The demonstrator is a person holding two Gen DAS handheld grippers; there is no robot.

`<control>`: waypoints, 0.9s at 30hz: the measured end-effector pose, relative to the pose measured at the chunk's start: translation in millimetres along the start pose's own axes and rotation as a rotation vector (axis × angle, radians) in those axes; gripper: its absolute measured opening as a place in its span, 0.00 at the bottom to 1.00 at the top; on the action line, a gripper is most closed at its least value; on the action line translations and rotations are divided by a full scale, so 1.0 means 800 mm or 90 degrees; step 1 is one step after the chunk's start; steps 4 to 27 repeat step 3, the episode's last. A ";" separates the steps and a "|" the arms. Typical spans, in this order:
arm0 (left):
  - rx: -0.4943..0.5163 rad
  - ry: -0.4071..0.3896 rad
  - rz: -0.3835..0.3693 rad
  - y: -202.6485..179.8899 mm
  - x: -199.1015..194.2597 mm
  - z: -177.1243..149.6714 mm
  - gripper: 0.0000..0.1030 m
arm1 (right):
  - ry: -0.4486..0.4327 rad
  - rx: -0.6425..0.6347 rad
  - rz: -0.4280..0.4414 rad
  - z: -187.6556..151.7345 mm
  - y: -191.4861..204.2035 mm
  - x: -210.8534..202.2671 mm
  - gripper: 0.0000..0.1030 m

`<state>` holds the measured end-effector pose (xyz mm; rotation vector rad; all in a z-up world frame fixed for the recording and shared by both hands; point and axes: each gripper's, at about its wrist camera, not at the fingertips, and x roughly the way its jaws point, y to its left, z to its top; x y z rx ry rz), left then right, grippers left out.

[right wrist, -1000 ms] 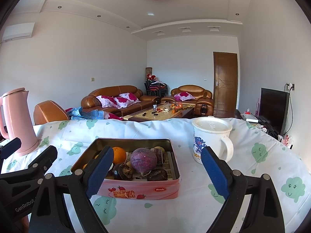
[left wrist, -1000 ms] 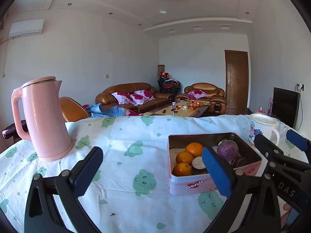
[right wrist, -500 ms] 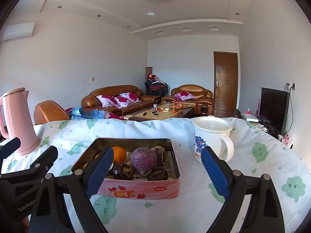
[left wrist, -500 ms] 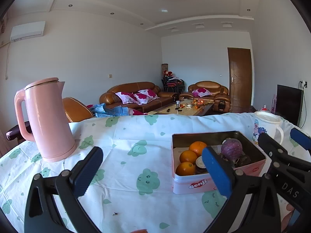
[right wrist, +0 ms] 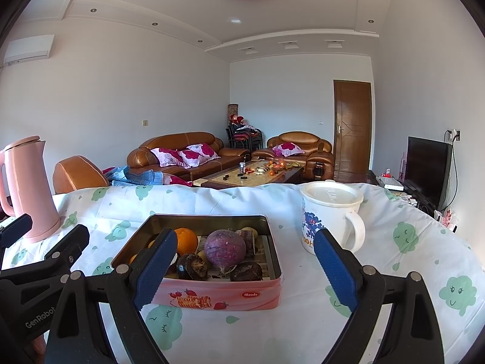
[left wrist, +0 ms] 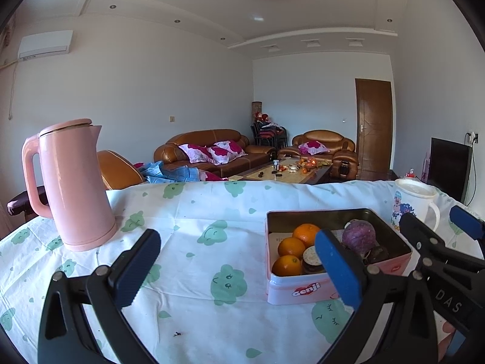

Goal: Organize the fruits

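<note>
On tablecloth (right wrist: 303, 327), pink tin (right wrist: 218, 295), oranges (left wrist: 292, 247), purple veg (right wrist: 225, 248)

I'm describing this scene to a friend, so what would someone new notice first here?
The pink tin in the middle of the cloud-print tablecloth, with oranges at its left and a big purple round vegetable near its centre. A tall pink kettle stands upright at the far left; a white lidded mug stands just right of the tin.
</note>
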<state>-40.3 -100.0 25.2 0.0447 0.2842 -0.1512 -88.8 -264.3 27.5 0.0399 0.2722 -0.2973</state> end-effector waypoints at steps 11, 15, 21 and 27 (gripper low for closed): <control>0.000 0.006 0.002 -0.001 0.001 0.000 1.00 | 0.000 0.001 0.000 0.000 0.000 0.000 0.90; 0.000 0.006 0.002 -0.001 0.001 0.000 1.00 | 0.000 0.001 0.000 0.000 0.000 0.000 0.90; 0.000 0.006 0.002 -0.001 0.001 0.000 1.00 | 0.000 0.001 0.000 0.000 0.000 0.000 0.90; 0.000 0.006 0.002 -0.001 0.001 0.000 1.00 | 0.000 0.001 0.000 0.000 0.000 0.000 0.90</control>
